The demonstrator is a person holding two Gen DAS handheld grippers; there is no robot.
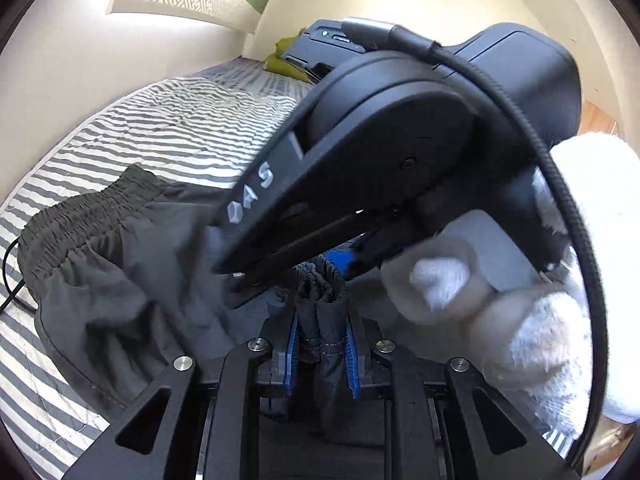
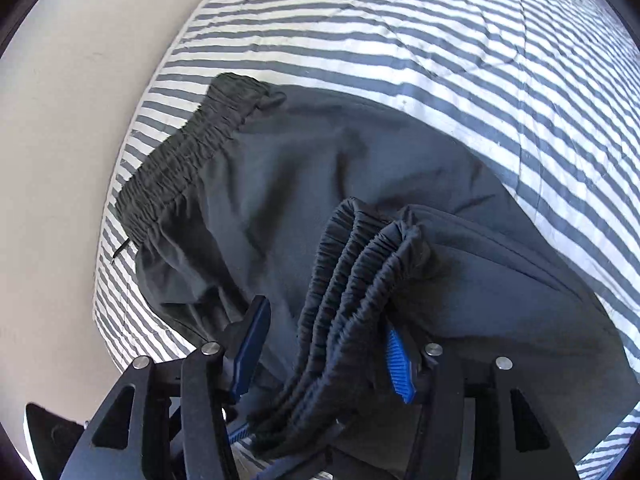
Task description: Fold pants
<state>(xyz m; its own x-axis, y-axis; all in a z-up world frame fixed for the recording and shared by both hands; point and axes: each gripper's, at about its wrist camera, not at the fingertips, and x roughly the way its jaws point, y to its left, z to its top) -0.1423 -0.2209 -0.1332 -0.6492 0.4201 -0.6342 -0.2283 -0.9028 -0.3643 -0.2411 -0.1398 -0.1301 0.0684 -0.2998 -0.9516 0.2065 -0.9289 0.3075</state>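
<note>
Clearly, you were working on a bed with a striped quilt [image 2: 400, 20], and the dark pants [image 2: 320, 168] lay across it, the waistband [image 2: 180, 160] flat near the edge beside the pale wall [image 2: 60, 160]. The legs were already brought together, I think, because the elastic cuffs [image 2: 360, 264] were stacked and lifted toward the waistband. So the first fold looked about half done; laying the cuffs down, smoothing and one more fold were left.

Your left gripper [image 1: 320, 356] was pinching a bunched cuff between its blue pads [image 1: 353, 364]. Your right gripper [image 2: 324, 356] stood partly spread around the cuffs; whether its pads pressed the cloth, I could not tell.

In the left view the right device and your gloved hand [image 1: 540, 300] hid much of the pants. A thin black cable [image 1: 10, 276] lay by the waistband and could catch.
</note>
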